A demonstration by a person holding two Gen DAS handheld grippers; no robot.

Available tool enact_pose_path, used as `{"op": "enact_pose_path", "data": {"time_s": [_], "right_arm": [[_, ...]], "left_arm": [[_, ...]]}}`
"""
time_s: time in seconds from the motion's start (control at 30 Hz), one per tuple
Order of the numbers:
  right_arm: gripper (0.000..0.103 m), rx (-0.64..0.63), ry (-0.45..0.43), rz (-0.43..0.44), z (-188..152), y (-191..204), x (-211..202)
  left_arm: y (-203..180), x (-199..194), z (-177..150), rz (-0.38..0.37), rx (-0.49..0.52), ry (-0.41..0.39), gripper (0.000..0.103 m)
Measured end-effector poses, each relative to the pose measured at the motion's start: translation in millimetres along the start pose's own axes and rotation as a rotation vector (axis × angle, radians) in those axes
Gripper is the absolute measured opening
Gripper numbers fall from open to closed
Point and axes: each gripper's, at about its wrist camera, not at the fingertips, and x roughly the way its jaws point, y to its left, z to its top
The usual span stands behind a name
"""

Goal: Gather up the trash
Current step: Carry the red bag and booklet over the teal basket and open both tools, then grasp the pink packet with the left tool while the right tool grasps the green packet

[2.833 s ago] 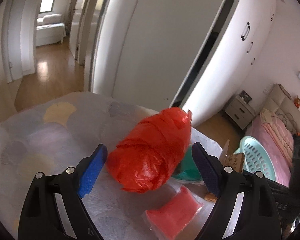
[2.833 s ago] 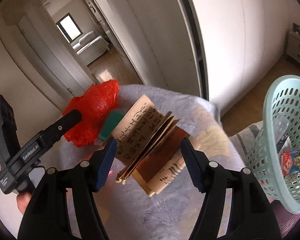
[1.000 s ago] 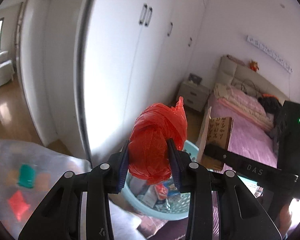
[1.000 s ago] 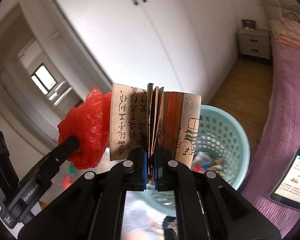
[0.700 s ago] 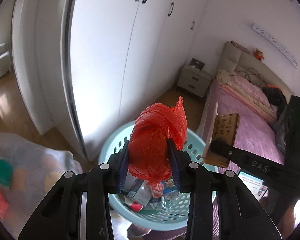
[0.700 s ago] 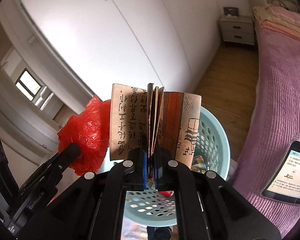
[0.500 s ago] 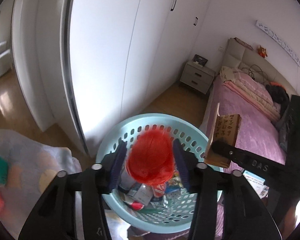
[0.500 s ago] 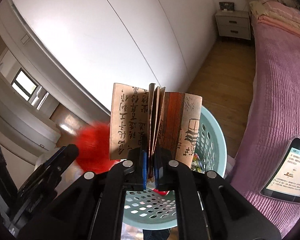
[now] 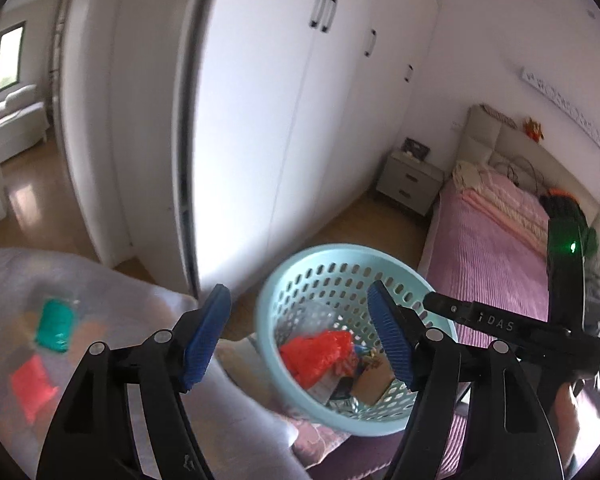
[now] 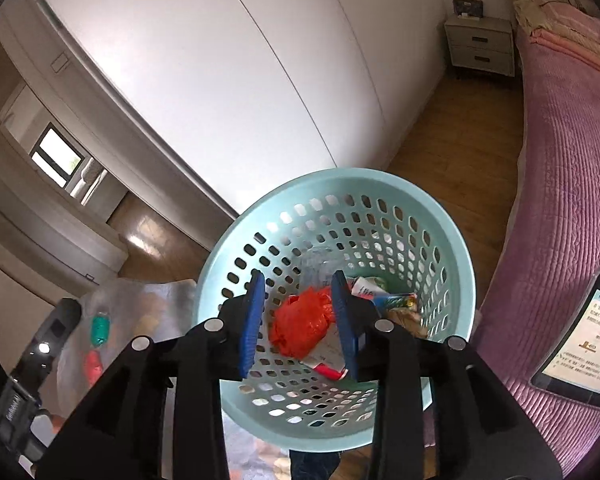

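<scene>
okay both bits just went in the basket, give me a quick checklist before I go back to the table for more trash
1. Left gripper empty and open: ok.
2. Right gripper empty and open: ok.
3. Red bag inside the basket, not on the rim: ok.
4. Brown booklet inside the basket: ok, it lies among the wrappers.
5. Trash left on the table: ok, a green packet and a red packet lie there, blurred.
6. Phone on the bed, away from the basket: ok.
</scene>
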Motion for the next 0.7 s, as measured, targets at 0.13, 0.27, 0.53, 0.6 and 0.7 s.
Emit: {"op": "enact_pose_path", "data": {"time_s": [0.13,0.27,0.53,0.6,0.7], "right_arm": [[0.031,-0.011,0.004,0.028,-1.7,12.5,-1.4],[0.035,-0.054,0.002,0.058,-7.7,36.0,-4.2],[0.049,-0.163,0.005,0.122,-28.5,89.9,-1.1],[0.049,-0.199,0.012,0.128,-35.1,102.9,1.3],[0.052,-0.272,0.035,0.132,-48.6,126.8,8.3]], "left_arm": [[21.2,-25.7,-1.6,0.029,-0.05,-0.038,0.069],[43.1,-47.5,-3.6,0.07,-0.089,-0.068,0.069],[106.9,-82.4,-15.1,0.168,-0.183,-0.082,0.07],[120.2,-87.0,-16.7,0.184,-0.195,-0.081,0.07],[144.4,-93.2,-20.5,0.211,-0.206,-0.065,0.071]]}}
